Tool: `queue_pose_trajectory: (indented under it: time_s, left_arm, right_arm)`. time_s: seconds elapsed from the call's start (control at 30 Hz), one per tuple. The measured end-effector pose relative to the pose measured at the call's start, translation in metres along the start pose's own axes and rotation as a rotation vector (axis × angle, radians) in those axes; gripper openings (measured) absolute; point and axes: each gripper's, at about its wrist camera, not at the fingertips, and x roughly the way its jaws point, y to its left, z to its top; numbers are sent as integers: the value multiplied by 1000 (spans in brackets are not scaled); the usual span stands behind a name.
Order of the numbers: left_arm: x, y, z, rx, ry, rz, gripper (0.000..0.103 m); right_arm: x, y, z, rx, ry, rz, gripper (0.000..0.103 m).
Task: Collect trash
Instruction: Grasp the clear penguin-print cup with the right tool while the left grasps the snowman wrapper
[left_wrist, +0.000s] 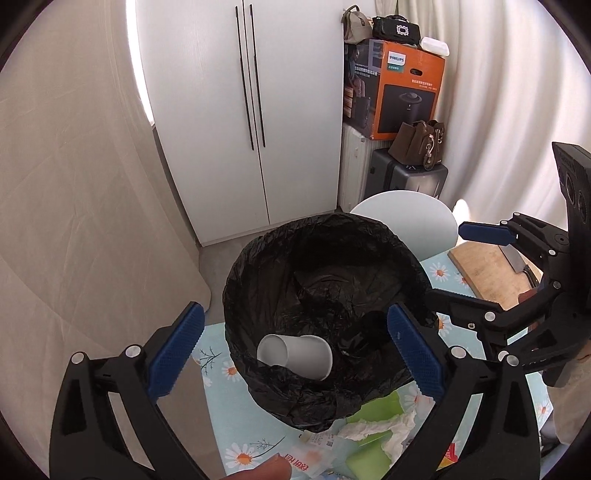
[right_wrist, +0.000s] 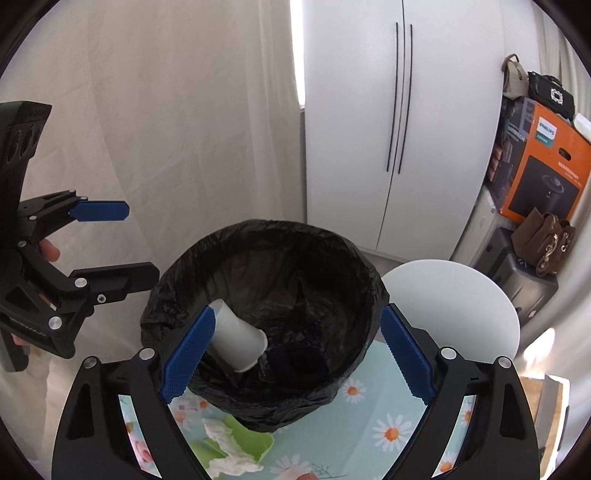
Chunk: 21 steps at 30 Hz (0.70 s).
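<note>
Hovering over black-lined bin (left_wrist: 325, 317), left claw (left_wrist: 295, 350) and right claw (right_wrist: 295, 354) both gape wide, nothing between pads. White paper cup (left_wrist: 295, 354) lies on its side inside bin. Crumpled tissue (left_wrist: 380, 428), green wrapper (left_wrist: 384, 406) remain on worktop (left_wrist: 436, 273) just before bin. Risk: bin sits near worktop edge; careless claw nudge could tip it.

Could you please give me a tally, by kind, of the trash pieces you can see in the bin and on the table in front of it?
Paper cups: 1, the white paper cup lying in the black bin bag.
Crumpled tissues: 1, the tissue on the table.
Green packaging: 1, the green wrapper under the tissue.
Printed packets: 1, the packet at the near edge.
Total: 4
</note>
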Motion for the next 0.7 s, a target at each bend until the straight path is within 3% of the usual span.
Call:
queue_pose_trajectory:
  time_s: [0.7]
  left_arm:
    - [-49,-14,-79,-143,106,199,97]
  right_arm:
    - [-39,2,-53,-111,39,103,86]
